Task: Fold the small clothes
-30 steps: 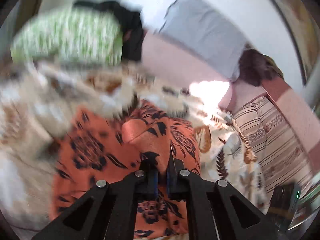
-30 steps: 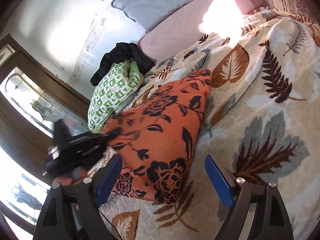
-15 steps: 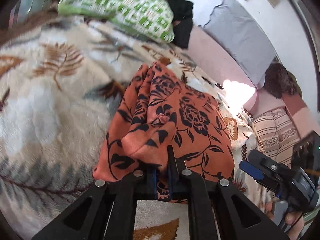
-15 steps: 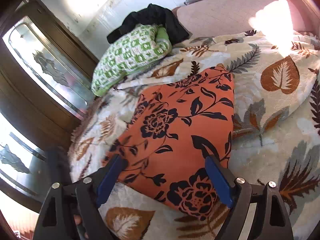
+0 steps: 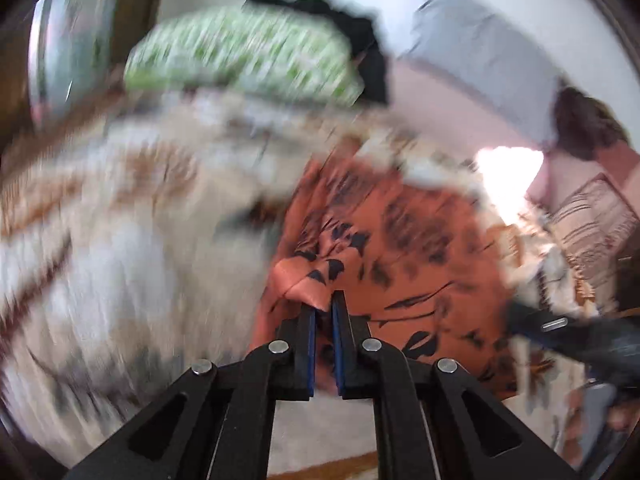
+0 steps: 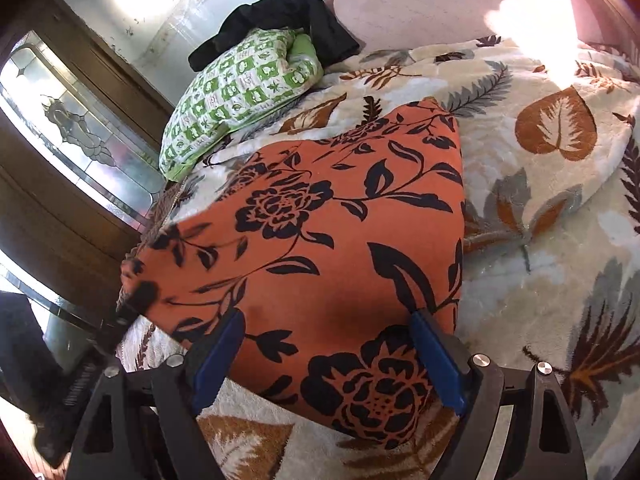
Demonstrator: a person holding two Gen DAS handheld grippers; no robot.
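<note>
An orange cloth with black flowers (image 6: 332,240) lies spread on a leaf-patterned blanket (image 6: 552,208). In the left wrist view, which is blurred by motion, my left gripper (image 5: 323,308) is shut on a corner of the orange cloth (image 5: 400,264) and holds that corner up. In the right wrist view my right gripper (image 6: 324,344) is open, its blue pads on either side of the cloth's near edge, just above it. The left gripper (image 6: 132,300) shows blurred at the cloth's left corner.
A green-and-white checked pillow (image 6: 240,92) with a black garment (image 6: 280,20) on it lies at the far side of the bed. A grey pillow (image 5: 480,56) leans on the wall. A wooden door with glass (image 6: 72,136) stands left.
My left gripper has swung, still holding the cloth's corner, and its view has blurred. My right gripper has moved closer and lower over the cloth's near edge, still open.
</note>
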